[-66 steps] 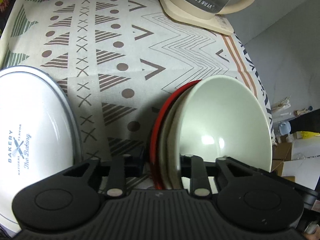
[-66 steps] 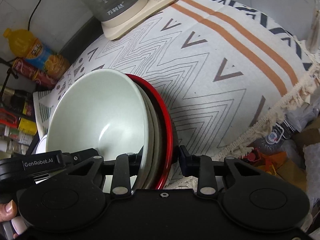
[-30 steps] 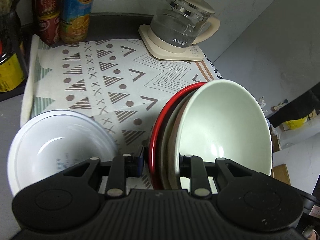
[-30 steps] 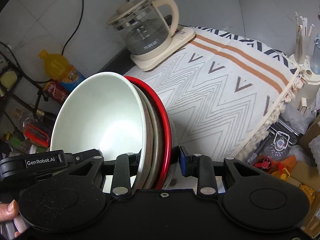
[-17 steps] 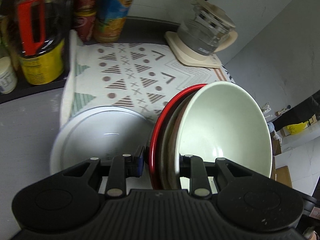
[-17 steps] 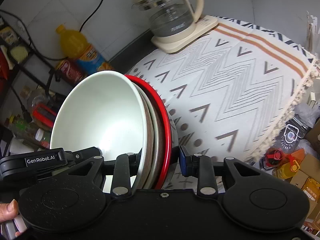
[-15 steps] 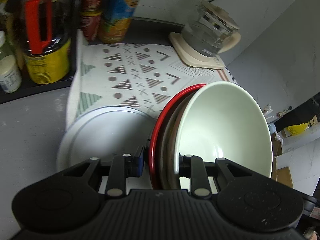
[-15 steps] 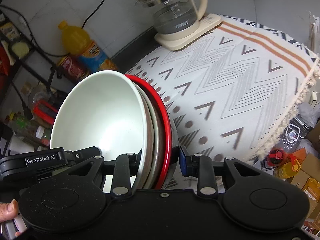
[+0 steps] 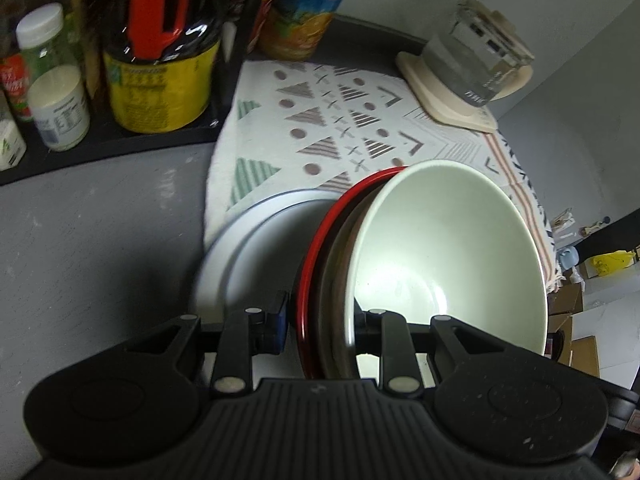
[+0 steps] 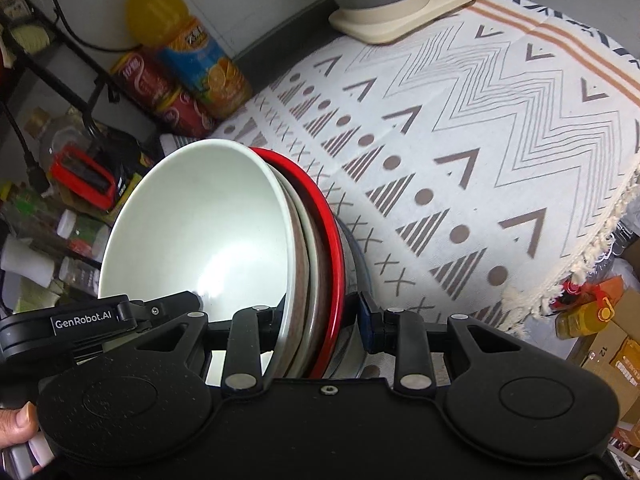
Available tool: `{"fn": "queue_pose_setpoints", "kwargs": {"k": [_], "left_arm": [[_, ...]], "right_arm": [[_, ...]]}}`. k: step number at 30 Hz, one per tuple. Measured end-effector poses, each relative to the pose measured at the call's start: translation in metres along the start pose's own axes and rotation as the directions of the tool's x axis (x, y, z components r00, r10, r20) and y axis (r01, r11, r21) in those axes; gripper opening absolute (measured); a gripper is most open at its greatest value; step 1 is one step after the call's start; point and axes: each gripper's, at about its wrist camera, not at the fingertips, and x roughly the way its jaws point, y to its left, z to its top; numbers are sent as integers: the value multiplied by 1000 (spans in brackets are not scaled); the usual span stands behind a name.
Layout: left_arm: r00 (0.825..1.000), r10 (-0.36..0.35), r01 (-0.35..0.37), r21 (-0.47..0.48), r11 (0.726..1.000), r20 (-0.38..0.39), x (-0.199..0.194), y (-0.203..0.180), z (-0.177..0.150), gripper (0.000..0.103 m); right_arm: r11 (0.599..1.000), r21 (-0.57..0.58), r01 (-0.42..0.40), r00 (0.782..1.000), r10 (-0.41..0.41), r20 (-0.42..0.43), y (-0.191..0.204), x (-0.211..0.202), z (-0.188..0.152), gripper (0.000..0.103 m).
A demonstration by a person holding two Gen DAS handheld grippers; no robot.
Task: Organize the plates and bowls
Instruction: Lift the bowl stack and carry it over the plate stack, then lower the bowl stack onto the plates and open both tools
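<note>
Two claws, left claw (image 9: 322, 330), right claw (image 10: 316, 326), each clamping stacked dishes (image 9: 440, 264)

Left gripper (image 9: 320, 326) clamped on the rim of a nested stack: pale green bowl (image 9: 448, 256) innermost, brownish dish, red plate (image 9: 310, 276) outermost. White enamel plate (image 9: 256, 248) just behind, on patterned cloth (image 9: 340, 120). Glass kettle (image 9: 476, 68) beyond; bottles (image 9: 160, 60) left.

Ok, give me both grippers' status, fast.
Left gripper: shut on the stack of dishes, jaws clamping its rim.
Right gripper: shut on the same stack, opposite side.
</note>
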Motion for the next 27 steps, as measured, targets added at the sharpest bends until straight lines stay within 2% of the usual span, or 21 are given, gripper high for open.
{"fn": "queue_pose_setpoints", "kwargs": {"k": [6,15,20,23,27], "left_arm": [[1000,10,-10,-16,1000,-20,7,12,-1,25],[999,21,-21,-9,1000,-36,9,10,3,25],[999,20,-20,7,1000,-40,7,10,5,25],[1000,12,-12,24,1000,-13,1,10,9,29],[1000,19,-19,47,999,3,-10,9,12,32]], "right_arm": [[1000,-8,7,1000,-8,-21,6,11,1,30],[1000,7,2,1000,-2,-28,5,15,4,32],[1000,-9,1,1000,-1,-24,8,14,3,37],[1000,-9,-2,1000,2,-2,9,8,2,39],[1000,-23,-1,999,2,51,13,-9,2,51]]}}
